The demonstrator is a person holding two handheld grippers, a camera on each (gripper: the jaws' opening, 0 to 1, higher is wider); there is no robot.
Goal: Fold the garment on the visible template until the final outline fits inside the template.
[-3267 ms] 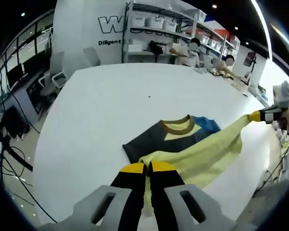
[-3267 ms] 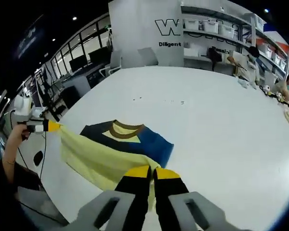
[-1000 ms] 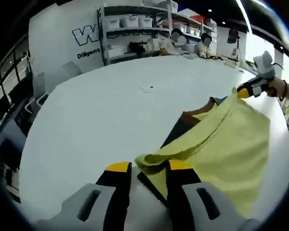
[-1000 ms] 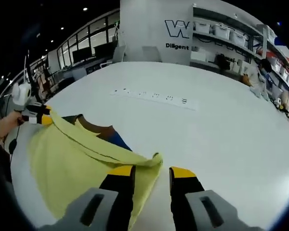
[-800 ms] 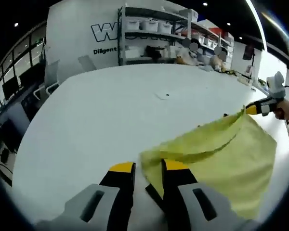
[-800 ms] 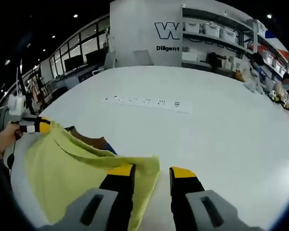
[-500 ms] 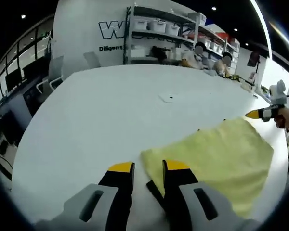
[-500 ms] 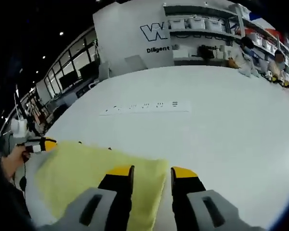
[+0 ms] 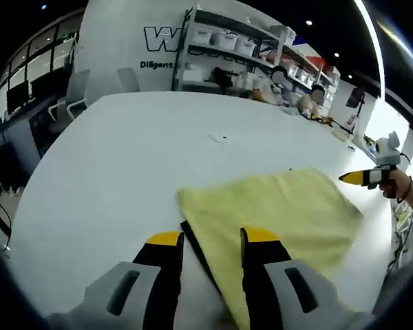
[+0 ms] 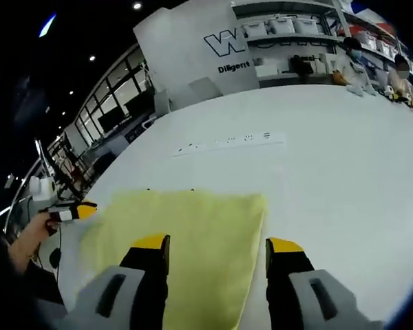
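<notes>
The garment (image 9: 279,213) lies flat on the white table (image 9: 110,158) as a folded yellow rectangle. A thin dark edge (image 9: 195,249) peeks out under its near side. My left gripper (image 9: 213,238) is open, and the fold's corner lies between and just beyond its jaws without being held. In the right gripper view the same yellow garment (image 10: 193,227) spreads ahead of my right gripper (image 10: 217,243), which is open wide above it. The right gripper (image 9: 361,178) hovers past the cloth's far corner, and the left gripper (image 10: 74,211) sits off its left edge.
A white strip with small dark marks (image 10: 230,141) lies on the table beyond the garment. A hand (image 9: 401,185) holds the right gripper near the table's edge. Shelves with bins (image 9: 227,48) and seated people stand far behind. Chairs (image 10: 196,88) line the far side.
The raised yellow layer has come down flat over the dark and blue top part. Both grippers have let it go, and their jaws stand wider apart than half a second ago.
</notes>
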